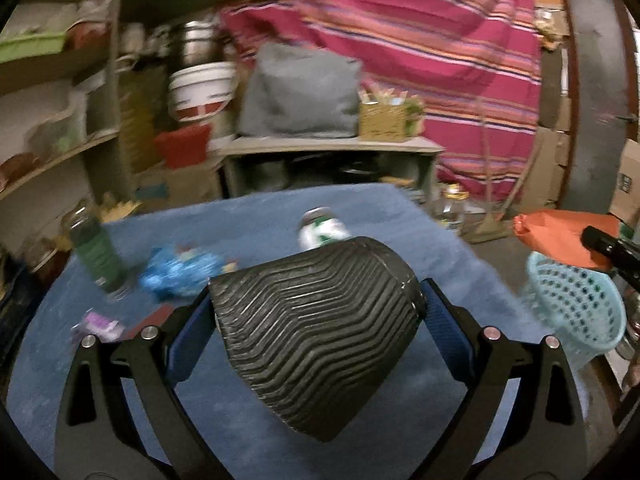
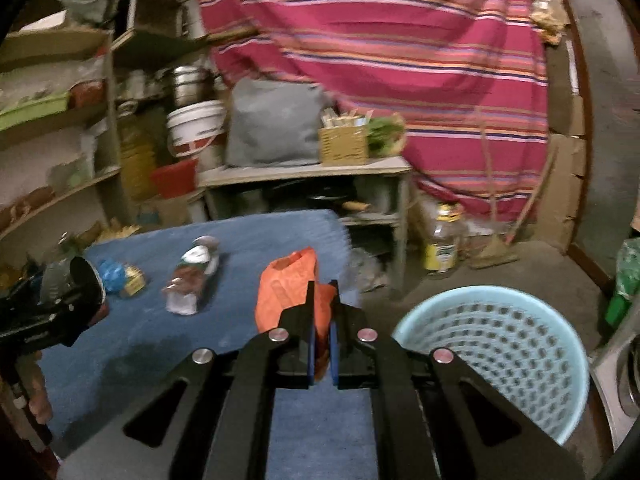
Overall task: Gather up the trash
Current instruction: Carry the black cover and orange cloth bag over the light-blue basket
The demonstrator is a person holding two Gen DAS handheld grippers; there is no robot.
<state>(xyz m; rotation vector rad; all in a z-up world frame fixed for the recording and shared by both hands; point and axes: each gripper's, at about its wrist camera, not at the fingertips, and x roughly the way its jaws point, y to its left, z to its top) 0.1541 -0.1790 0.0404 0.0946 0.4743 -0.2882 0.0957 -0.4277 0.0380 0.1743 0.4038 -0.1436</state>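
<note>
Gripped between the blue pads of the left claw (image 1: pixel 316 312) is a black ribbed cup (image 1: pixel 316 332), lying on its side with its wide mouth toward the camera; both pads press its flanks. Beyond that claw, on the blue worktop (image 1: pixel 248 216), stand a green bottle (image 1: pixel 98 256) ahead to its left, a crumpled blue wrapper (image 1: pixel 180 272) just right of the bottle, and a white-and-green bottle (image 1: pixel 322 230) straight ahead, partly hidden by the cup. A small purple scrap (image 1: pixel 100 326) lies close by the left finger.

Right claw (image 2: pixel 322 316) is clenched on an orange plastic bag (image 2: pixel 288 288), the bag pinched between its nearly closed pads and bunching up ahead of them. Ahead to its left on the worktop lies a brown-and-white bottle (image 2: pixel 192 276) on its side. To that claw's right, beside the worktop's edge and lower, stands a pale blue perforated basket (image 2: pixel 500 352). In the left wrist view the basket shows far to the right, with the orange bag above its rim.
</note>
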